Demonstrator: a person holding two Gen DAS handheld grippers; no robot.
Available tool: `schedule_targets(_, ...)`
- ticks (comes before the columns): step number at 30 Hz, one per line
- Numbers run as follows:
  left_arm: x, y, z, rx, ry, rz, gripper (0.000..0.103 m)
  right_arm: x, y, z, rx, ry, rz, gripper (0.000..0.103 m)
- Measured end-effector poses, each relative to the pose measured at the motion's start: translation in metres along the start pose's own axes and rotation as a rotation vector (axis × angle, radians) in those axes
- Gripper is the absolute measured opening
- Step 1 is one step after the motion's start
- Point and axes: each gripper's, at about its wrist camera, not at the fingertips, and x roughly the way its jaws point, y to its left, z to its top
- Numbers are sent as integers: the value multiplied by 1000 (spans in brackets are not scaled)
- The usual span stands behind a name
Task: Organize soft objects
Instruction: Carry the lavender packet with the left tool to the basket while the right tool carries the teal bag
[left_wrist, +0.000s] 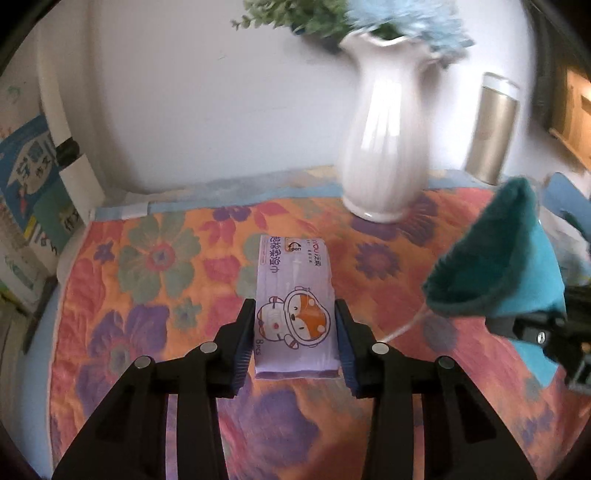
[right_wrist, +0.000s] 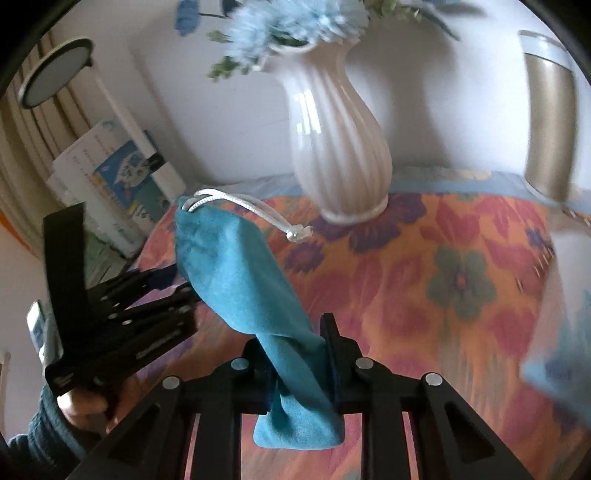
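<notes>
A purple pack of soft tissues (left_wrist: 295, 306) with a cartoon fox lies on the floral cloth. My left gripper (left_wrist: 295, 317) has a finger on each side of its near half, touching or very close to its edges. My right gripper (right_wrist: 295, 354) is shut on a teal drawstring pouch (right_wrist: 251, 280) and holds it in the air, with its white cord (right_wrist: 255, 210) at the far end. The pouch also shows in the left wrist view (left_wrist: 495, 266), at the right. The left gripper shows in the right wrist view (right_wrist: 147, 314) at the left, in a hand.
A white ribbed vase (left_wrist: 384, 140) with blue flowers stands at the back of the floral cloth (left_wrist: 155, 258). A gold tumbler (left_wrist: 491, 129) stands to its right. Books (left_wrist: 33, 192) lean at the left edge. A white wall lies behind.
</notes>
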Motion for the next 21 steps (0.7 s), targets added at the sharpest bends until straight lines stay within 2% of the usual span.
schedule_targets(6,-54,-19,-33,-11,9,-87,37,-48,12,-57,25,8,-44,21)
schedule_targets(10,-88,-44,-50,-17,7,-175,37,-79,3,-86,40,11,-96,21)
schedule_targets(13,-98,-63,-57,-5,-4,-228,37,-107,-6,-108,62,6,-134,21)
schedule_targets(16,-120,-92,-57,28,-24,-302,37,-133,-13,-121,81,-12,-172,21)
schedule_targets(21,-155,-146,-49,120,-69,-406,37,-192,-32,-137,147,-96,-215,21)
